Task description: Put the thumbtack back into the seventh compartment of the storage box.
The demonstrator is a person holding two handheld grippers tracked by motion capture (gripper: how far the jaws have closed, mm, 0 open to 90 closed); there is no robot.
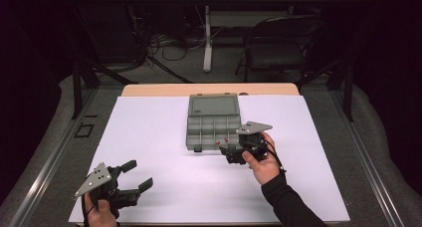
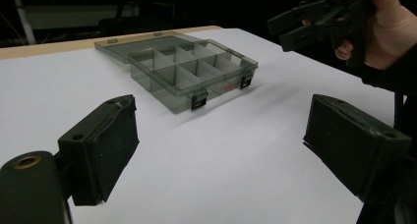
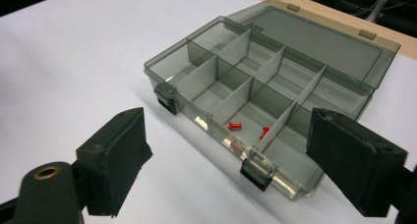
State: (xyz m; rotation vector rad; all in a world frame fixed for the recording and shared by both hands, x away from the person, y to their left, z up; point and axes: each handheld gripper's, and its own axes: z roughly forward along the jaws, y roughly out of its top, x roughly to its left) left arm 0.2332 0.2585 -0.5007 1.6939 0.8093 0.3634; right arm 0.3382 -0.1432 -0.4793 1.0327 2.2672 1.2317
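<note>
A smoky grey compartment box (image 1: 212, 143) lies on the white table with its lid (image 1: 214, 105) folded flat behind it. In the right gripper view the box (image 3: 162, 71) has several divided cells, and two small red pins (image 3: 236, 126) lie in one cell of the near row. My right gripper (image 1: 226, 153) hovers at the box's near right corner, jaws open and empty (image 3: 226, 130). My left gripper (image 1: 138, 174) rests at the front left of the table, open and empty (image 2: 221, 130), with the box (image 2: 172, 94) well beyond it.
The white sheet (image 1: 164, 137) covers a wooden table whose far edge (image 1: 209, 89) shows behind the box. Two black latches (image 3: 256, 174) stick out from the box's front wall. A chair (image 1: 278, 48) and cables stand on the floor beyond the table.
</note>
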